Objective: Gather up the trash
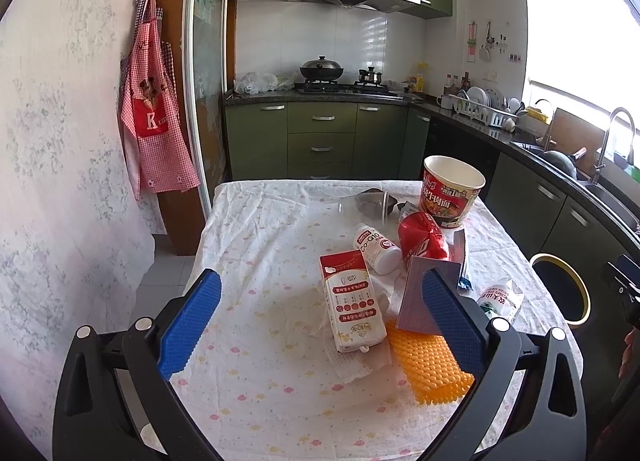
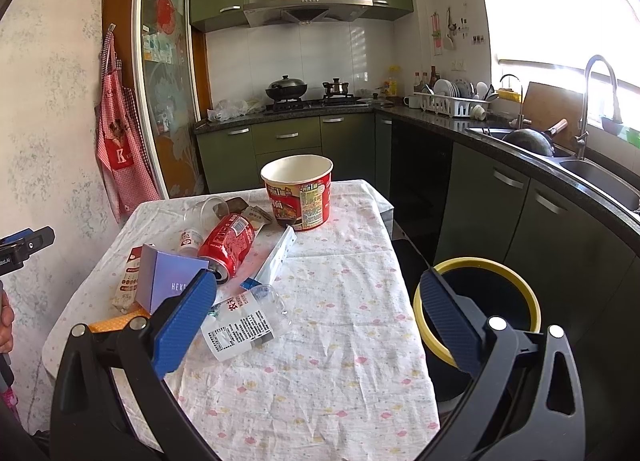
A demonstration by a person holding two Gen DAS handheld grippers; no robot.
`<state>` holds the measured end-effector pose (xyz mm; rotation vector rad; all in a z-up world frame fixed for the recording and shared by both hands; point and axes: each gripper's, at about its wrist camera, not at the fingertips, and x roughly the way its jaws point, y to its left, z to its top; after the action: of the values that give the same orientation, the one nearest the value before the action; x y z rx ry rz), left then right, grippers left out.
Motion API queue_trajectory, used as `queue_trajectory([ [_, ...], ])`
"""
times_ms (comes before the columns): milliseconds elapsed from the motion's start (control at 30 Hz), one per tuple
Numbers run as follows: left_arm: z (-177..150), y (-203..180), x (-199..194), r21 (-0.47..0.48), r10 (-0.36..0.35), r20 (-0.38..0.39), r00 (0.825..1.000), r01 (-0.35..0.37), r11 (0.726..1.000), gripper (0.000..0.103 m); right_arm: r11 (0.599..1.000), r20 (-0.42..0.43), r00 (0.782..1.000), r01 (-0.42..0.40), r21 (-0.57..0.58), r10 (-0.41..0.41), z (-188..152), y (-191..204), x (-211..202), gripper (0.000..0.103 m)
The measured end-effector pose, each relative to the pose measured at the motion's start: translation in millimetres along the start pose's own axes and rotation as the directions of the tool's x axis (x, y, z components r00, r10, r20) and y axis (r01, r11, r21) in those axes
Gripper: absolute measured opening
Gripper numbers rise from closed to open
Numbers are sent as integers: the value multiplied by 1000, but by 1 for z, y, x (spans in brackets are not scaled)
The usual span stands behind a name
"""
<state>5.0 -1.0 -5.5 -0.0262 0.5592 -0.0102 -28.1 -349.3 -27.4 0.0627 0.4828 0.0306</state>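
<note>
We see each hand-held gripper, left (image 1: pixel 320 329) and right (image 2: pixel 316 325), built alike: glossy black forked arms, round silver screws, and two blue fingers (image 1: pixel 192 325) with ribbed textured pads.

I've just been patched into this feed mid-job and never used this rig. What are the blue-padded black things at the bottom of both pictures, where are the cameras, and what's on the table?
Those are two handheld grippers, one in each of a person's hands. Each picture comes from a fisheye camera on one gripper, looking along its blue-padded jaws. The left gripper and right gripper are both open and hold nothing.

On the floral tablecloth lies trash: a red paper noodle cup standing upright, a crushed red soda can, a white-and-red milk carton on its side, a small white pill bottle, a crumpled clear plastic water bottle, a purple cardboard box and an orange bumpy mat. A yellow-rimmed black bin stands beside the table.
</note>
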Motion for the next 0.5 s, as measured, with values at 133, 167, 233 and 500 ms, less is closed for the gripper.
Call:
queue_trajectory([
  [133,-1,0,0,2,0,-2,1000,0,1000,99,1000,-3,1000,0,2,0,0,0,1,97],
  [167,-1,0,1,4,-1,-2,1000,1,1000,99,1000,-4,1000,0,3,0,0,0,1,97],
  [233,-2,0,0,6,0,0,1000,0,1000,99,1000,-5,1000,-1,4,1,-1,0,2,97],
  [500,-1,0,0,9,-2,-4,1000,2,1000,99,1000,-13,1000,1,10,-1,-3,-1,5,97],
])
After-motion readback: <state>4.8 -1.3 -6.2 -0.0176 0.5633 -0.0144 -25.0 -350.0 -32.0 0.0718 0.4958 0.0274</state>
